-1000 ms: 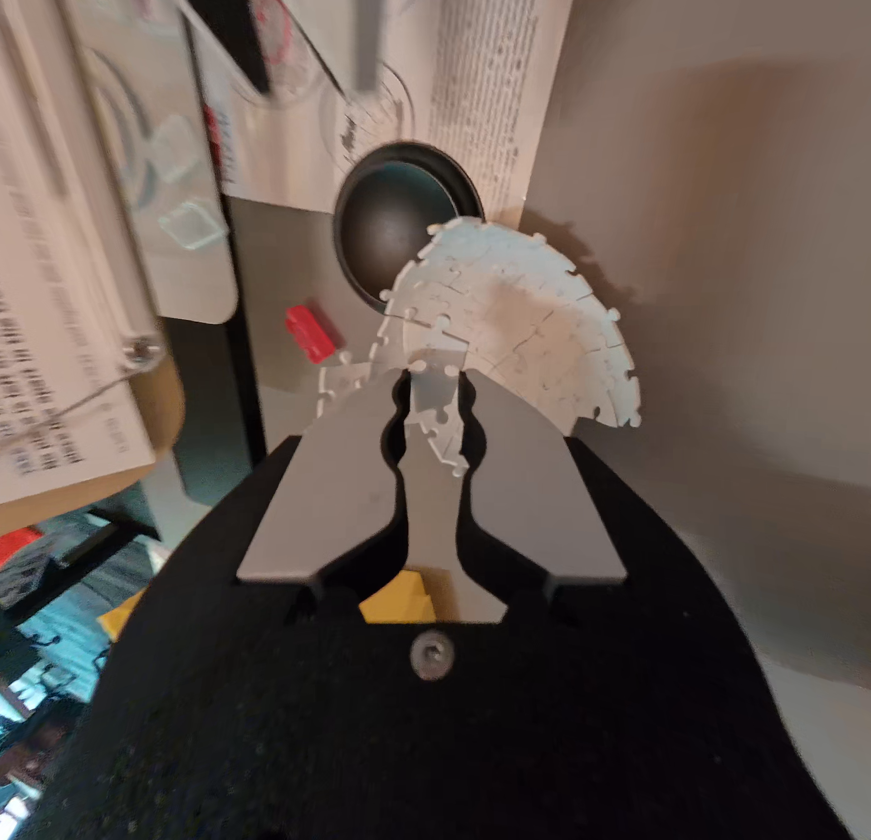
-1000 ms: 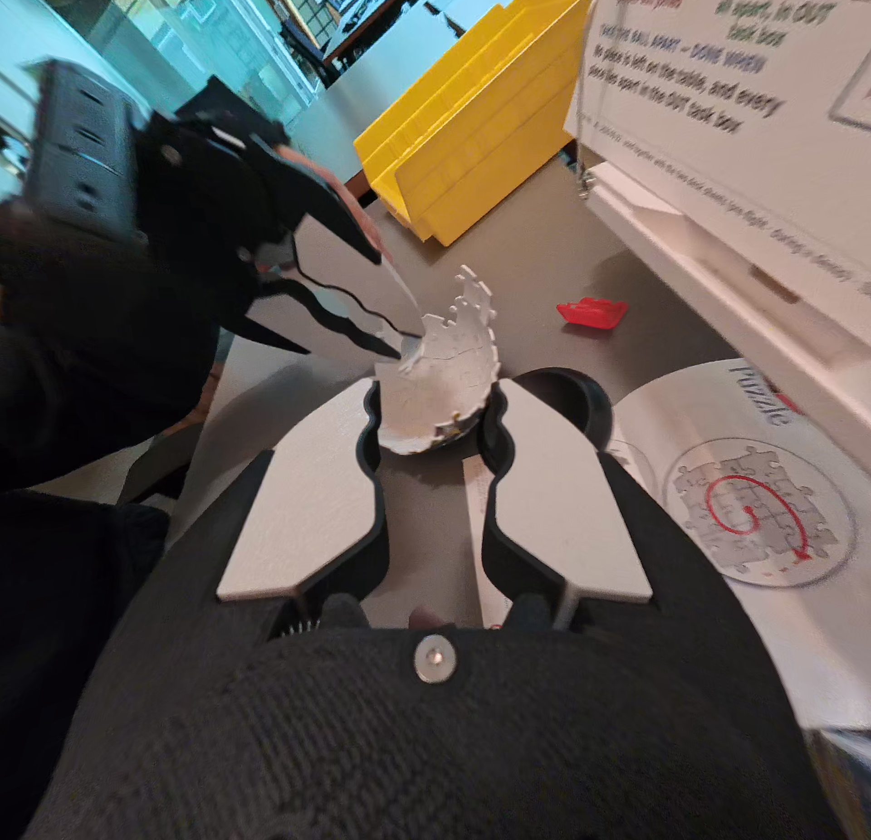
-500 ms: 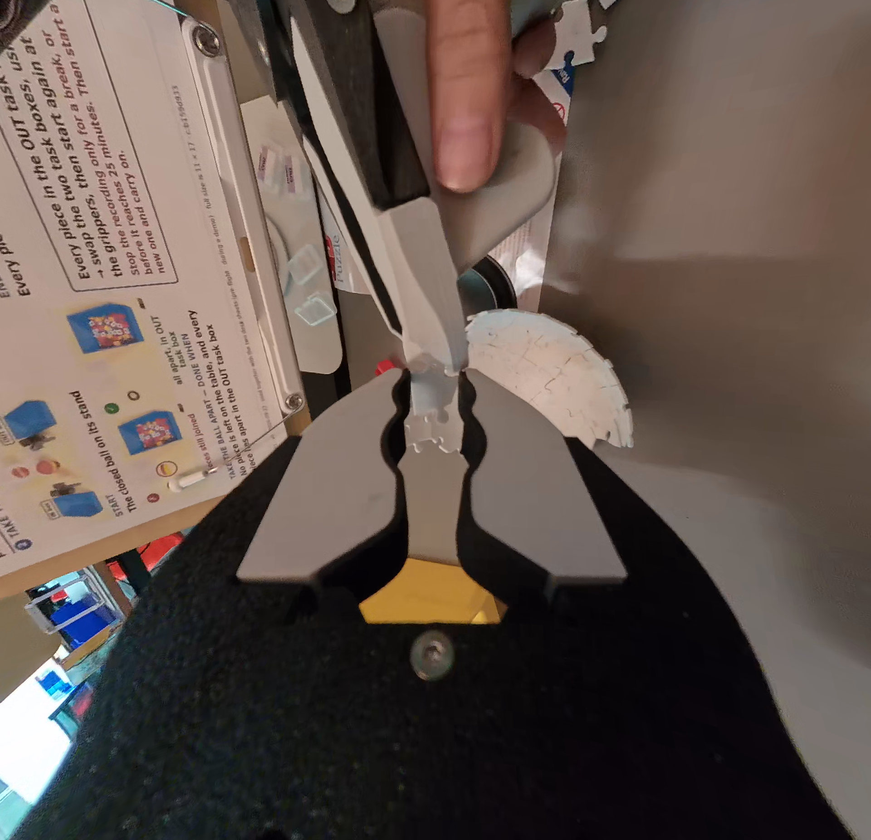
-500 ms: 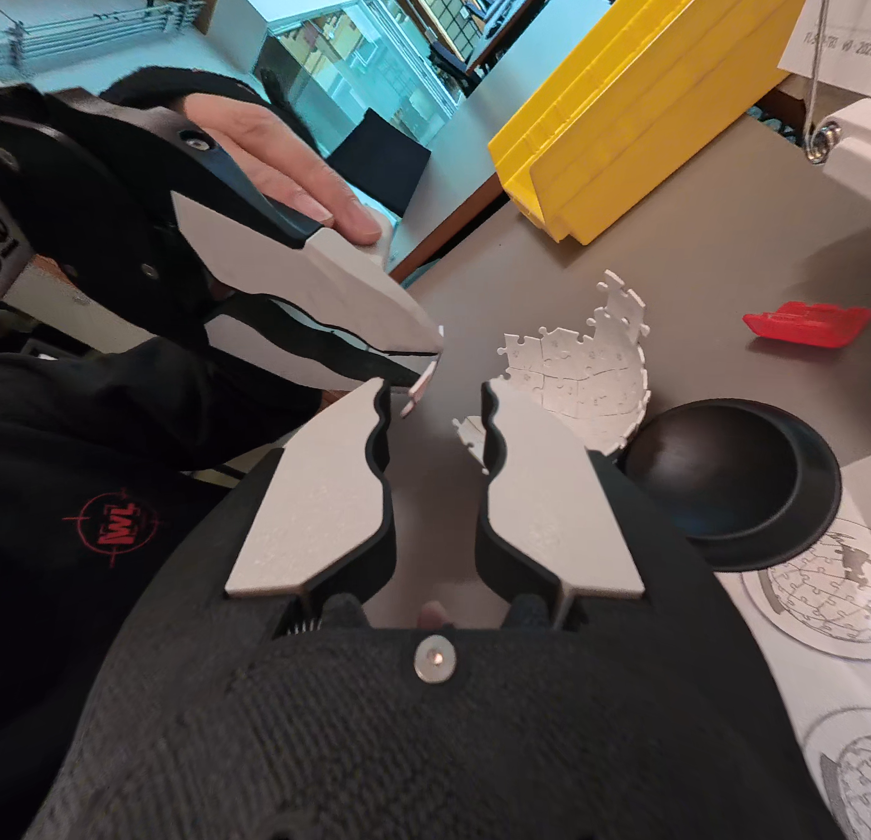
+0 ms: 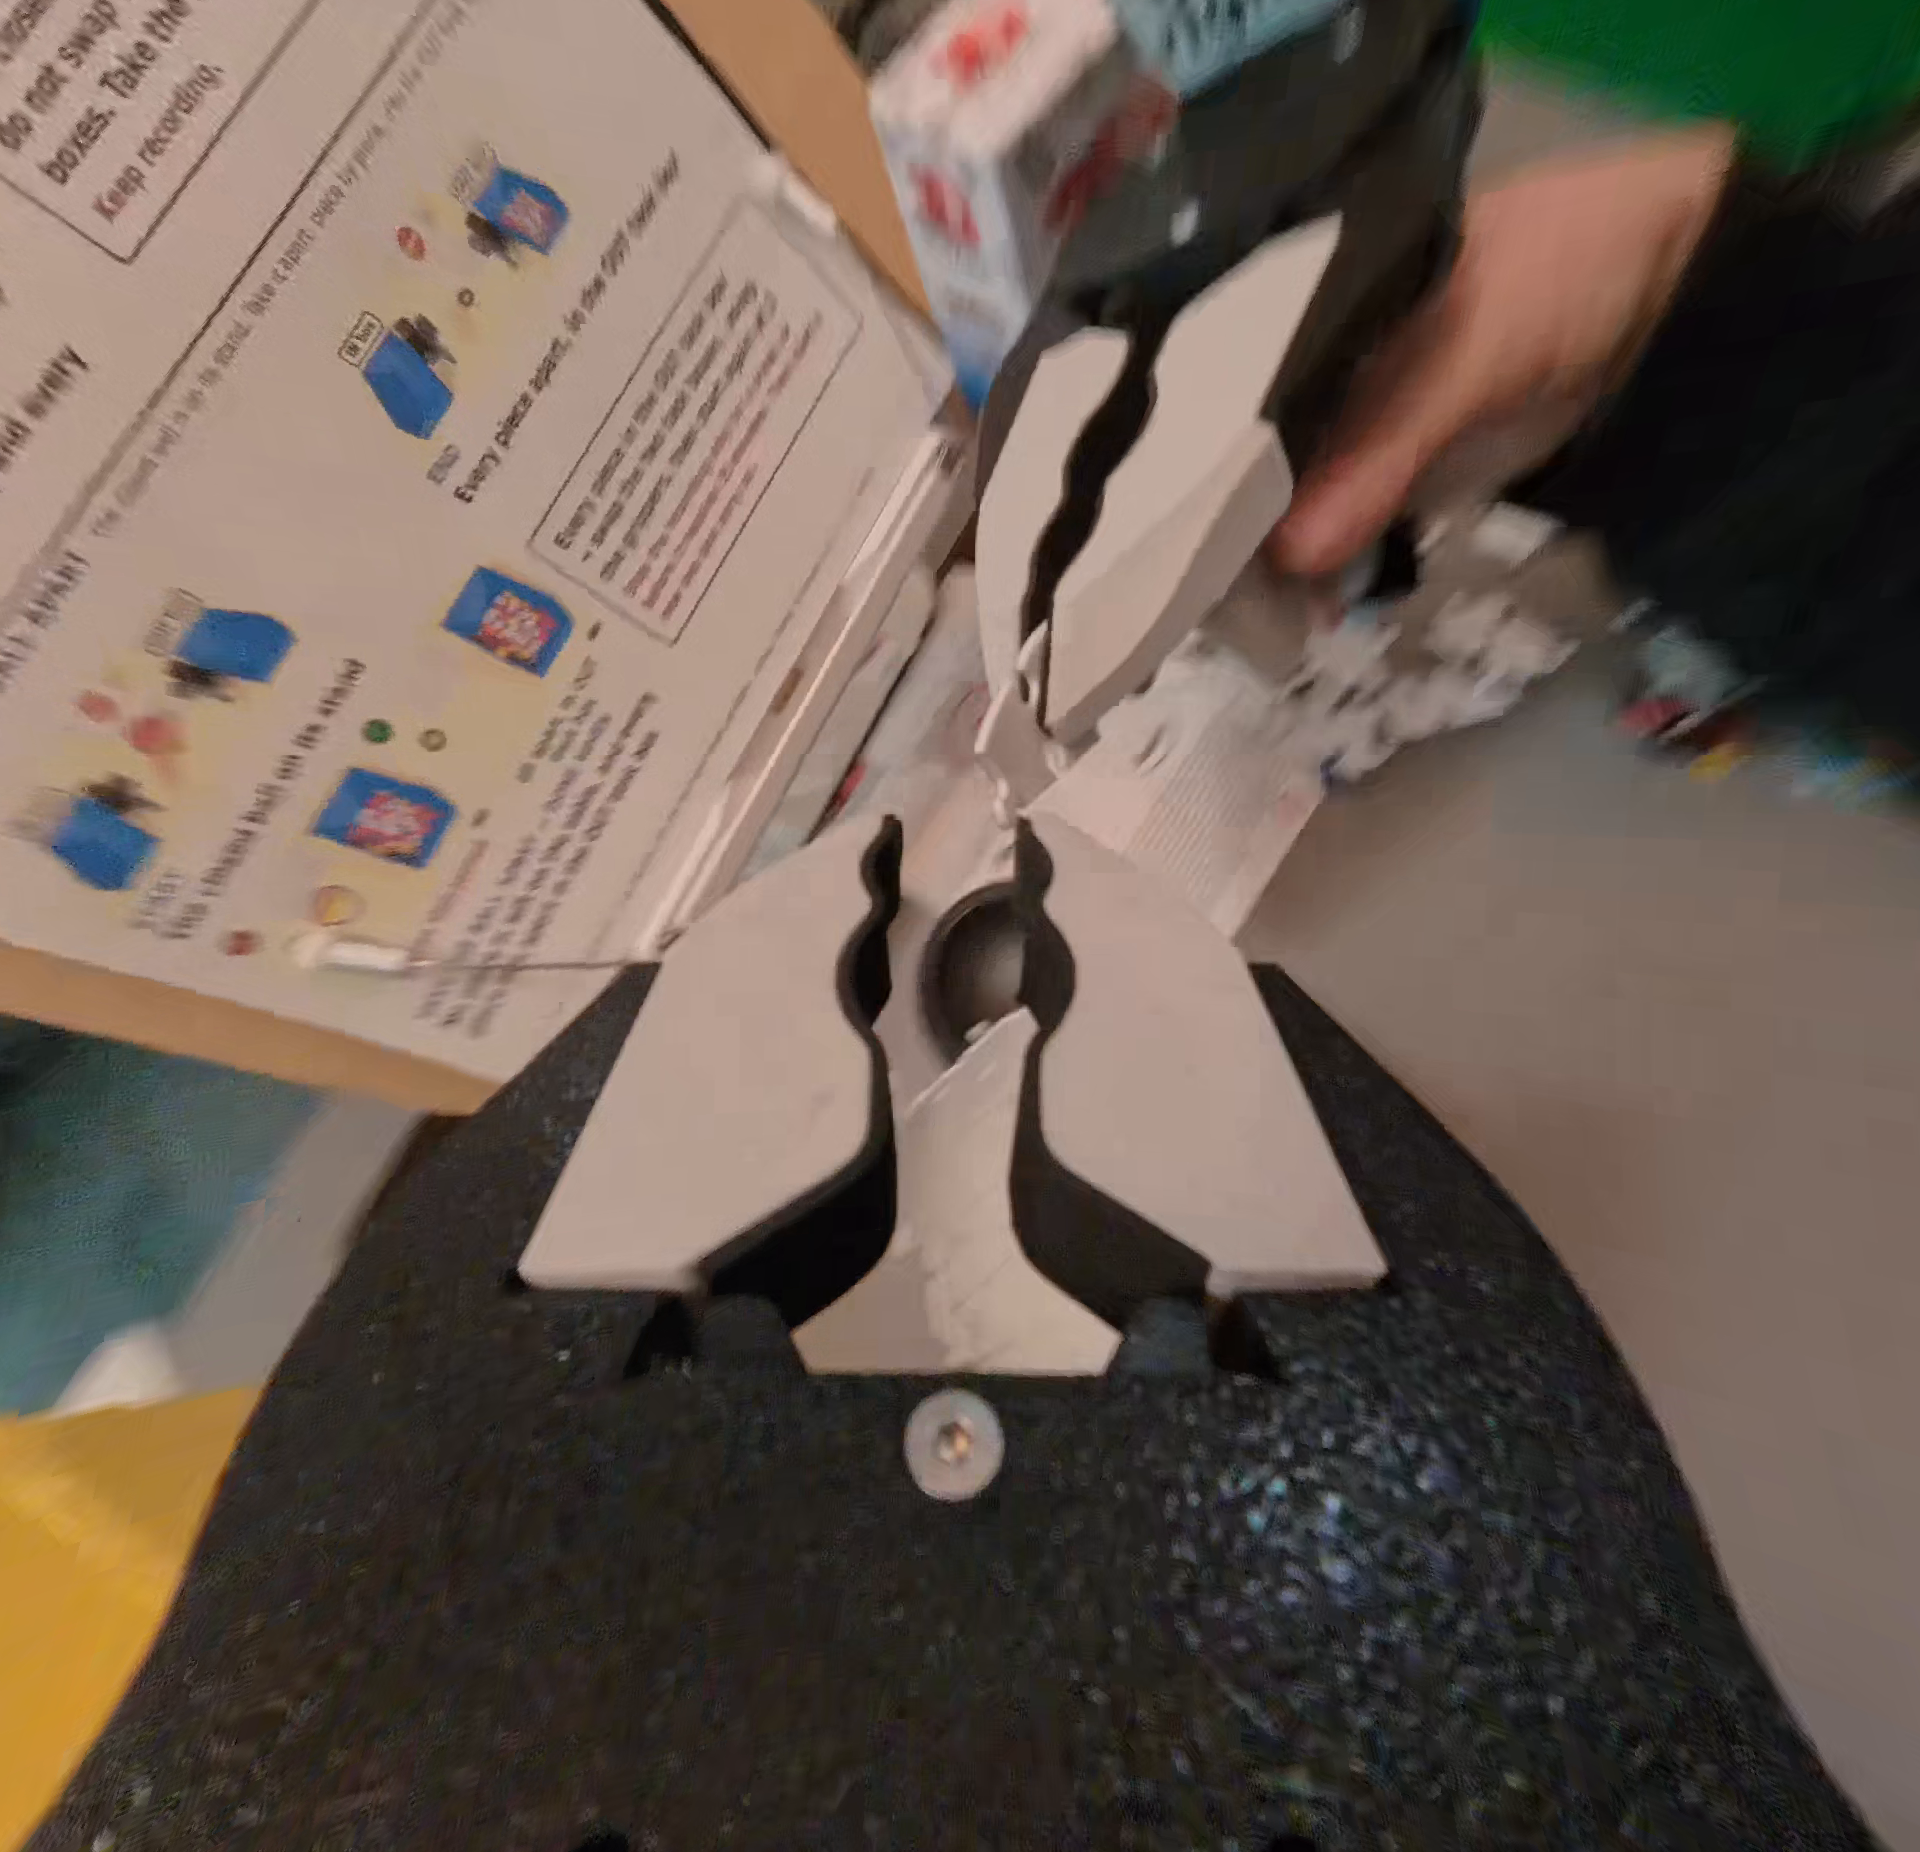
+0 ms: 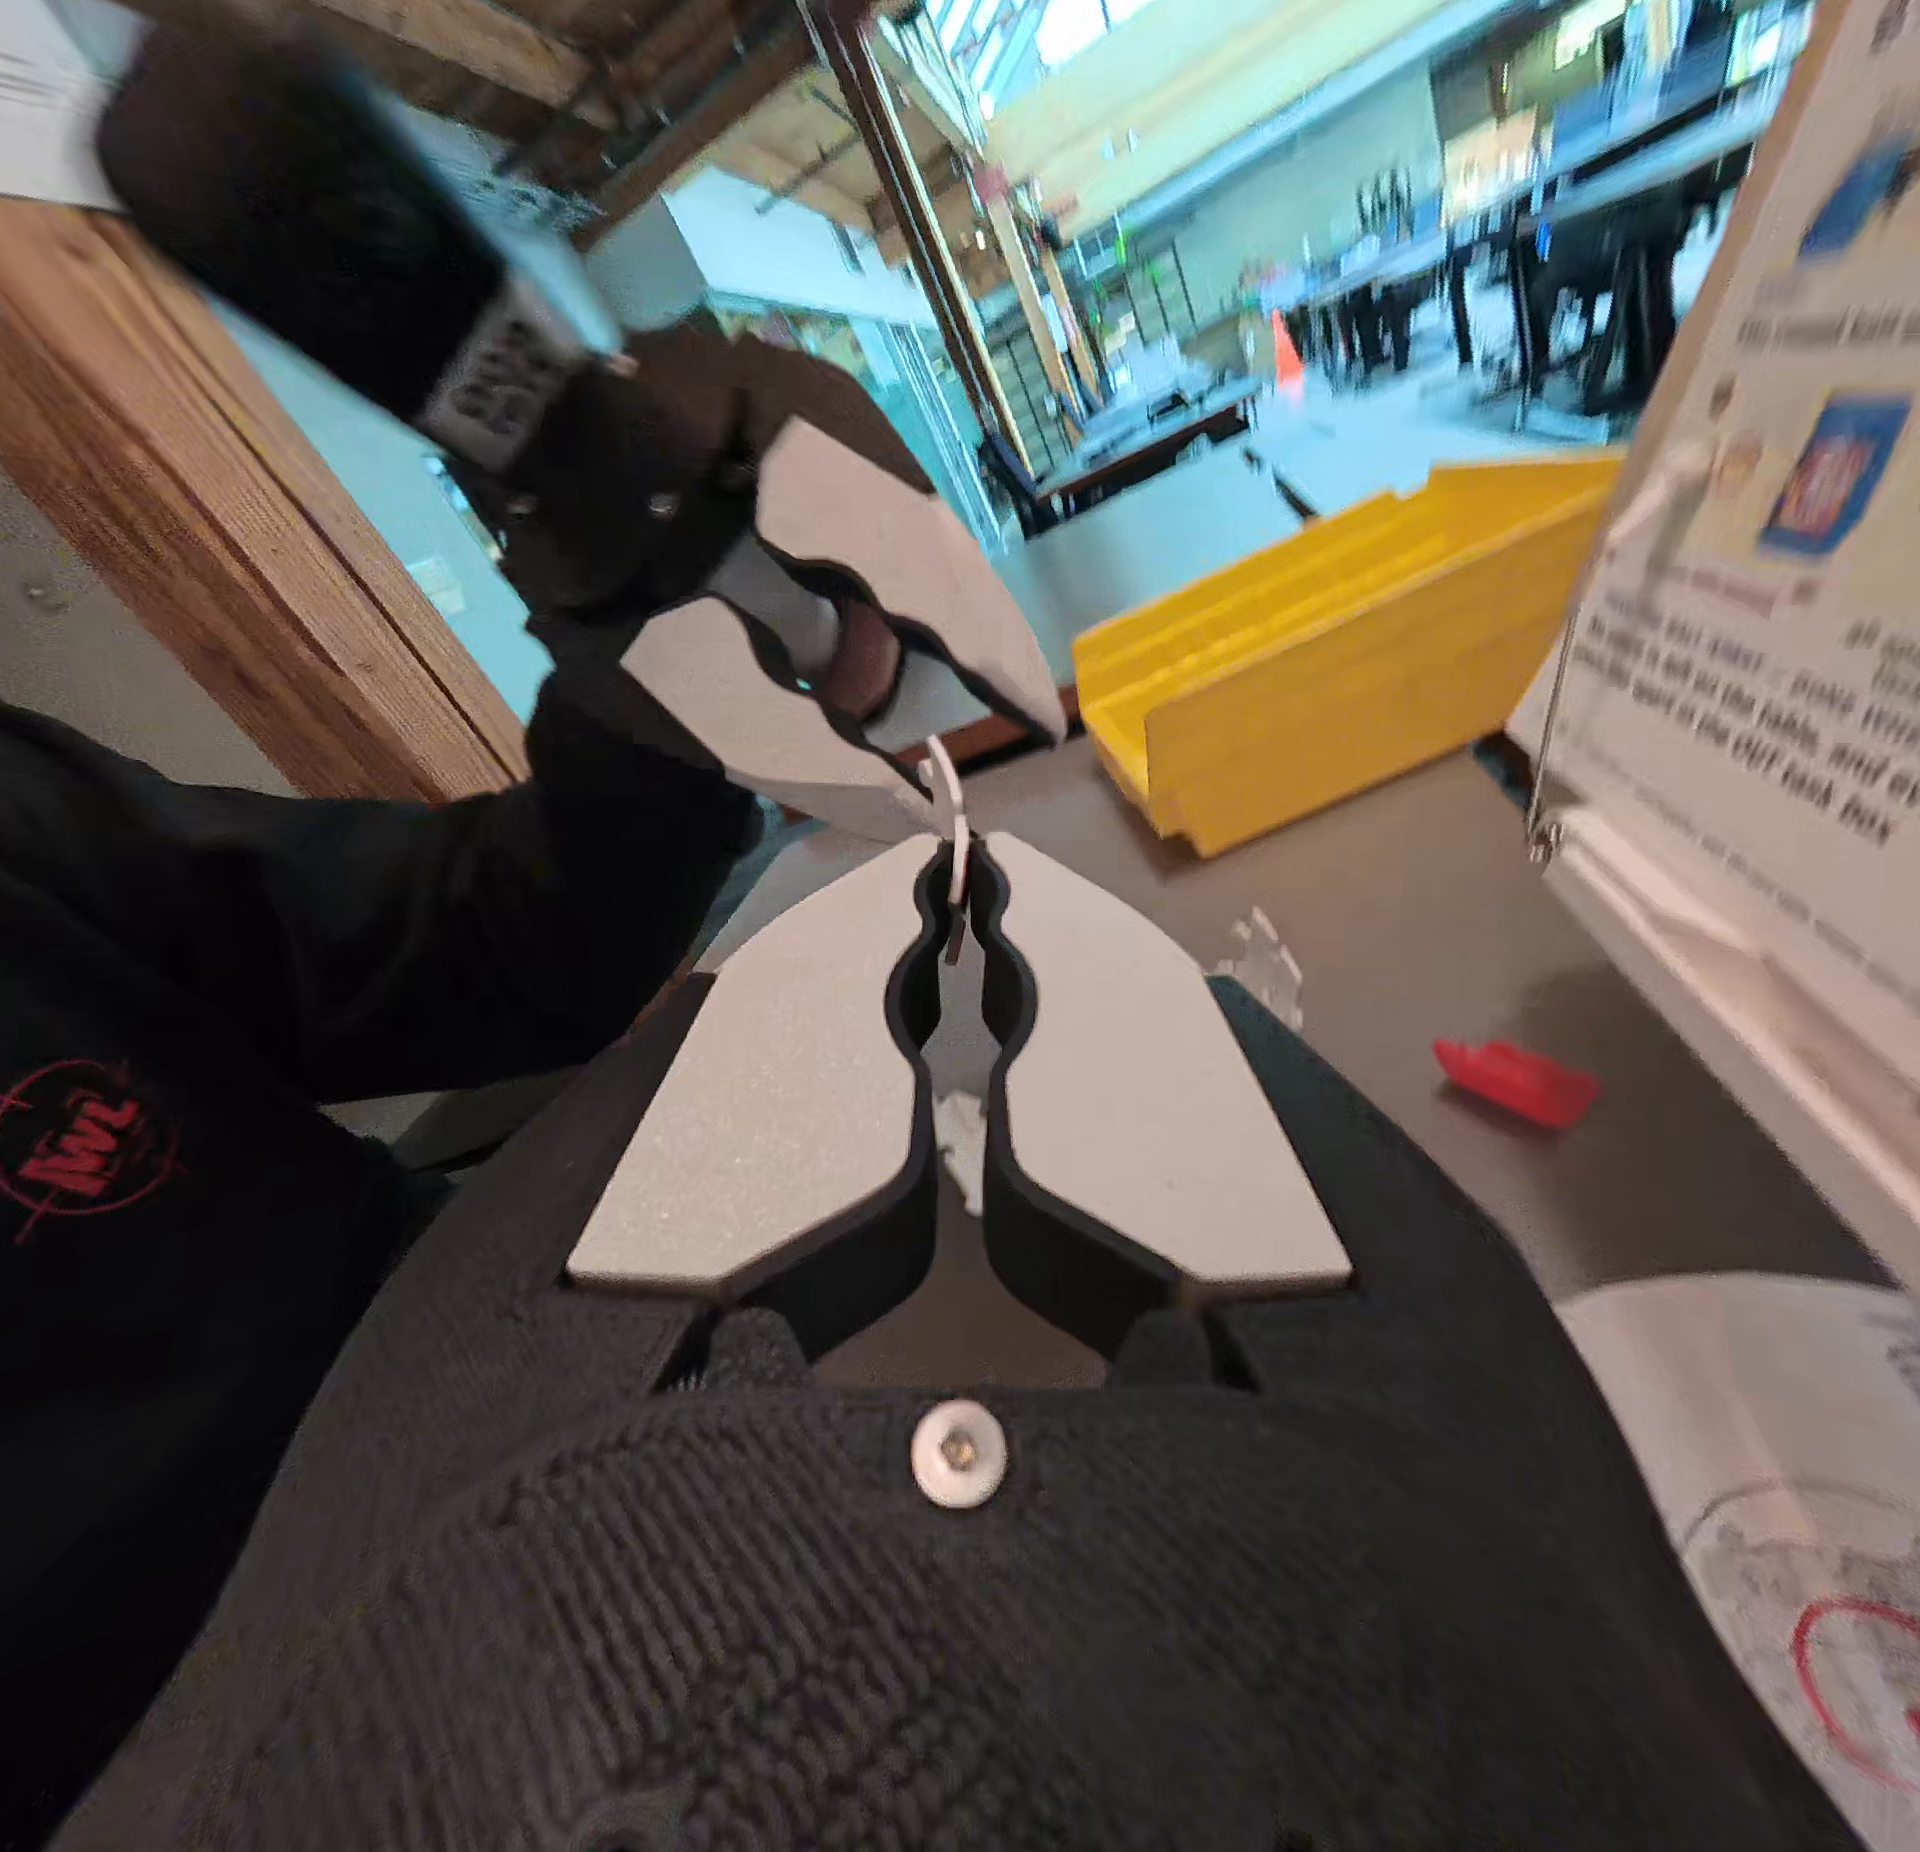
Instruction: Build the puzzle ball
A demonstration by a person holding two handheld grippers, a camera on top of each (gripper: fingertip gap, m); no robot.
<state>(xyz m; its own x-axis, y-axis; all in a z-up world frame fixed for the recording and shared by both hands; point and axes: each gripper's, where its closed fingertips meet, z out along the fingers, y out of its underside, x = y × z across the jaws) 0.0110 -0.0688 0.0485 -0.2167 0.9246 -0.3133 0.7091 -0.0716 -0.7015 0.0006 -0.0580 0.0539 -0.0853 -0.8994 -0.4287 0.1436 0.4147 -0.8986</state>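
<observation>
My right gripper (image 6: pixel 961 846) is shut on a thin white curved puzzle piece (image 6: pixel 954 815), held edge-on in the air. In the left wrist view the right gripper (image 5: pixel 1023 722) comes down from above with that piece (image 5: pixel 1013 748) at its tips. My left gripper (image 5: pixel 961 846) is open and empty, its tips right beside the piece; it also shows in the right wrist view (image 6: pixel 987 763) with jaws apart. Below my left fingers sit the black stand (image 5: pixel 977 961) and part of the white half-built puzzle shell (image 5: pixel 961 1096), whose edge (image 6: pixel 1262 955) peeks out behind my right finger.
An instruction board (image 5: pixel 416 452) stands at the left; it is at the right in the right wrist view (image 6: pixel 1766 607). A red piece (image 6: pixel 1517 1080) lies on the grey table (image 6: pixel 1403 919). Yellow bins (image 6: pixel 1330 639) sit beyond. Blurred loose white pieces (image 5: pixel 1403 659) lie under the hand (image 5: pixel 1507 368).
The left gripper, shut on the piece before, has opened. The right gripper has shut on that piece. Both grippers have lifted and tilted away from the shell on the table.
</observation>
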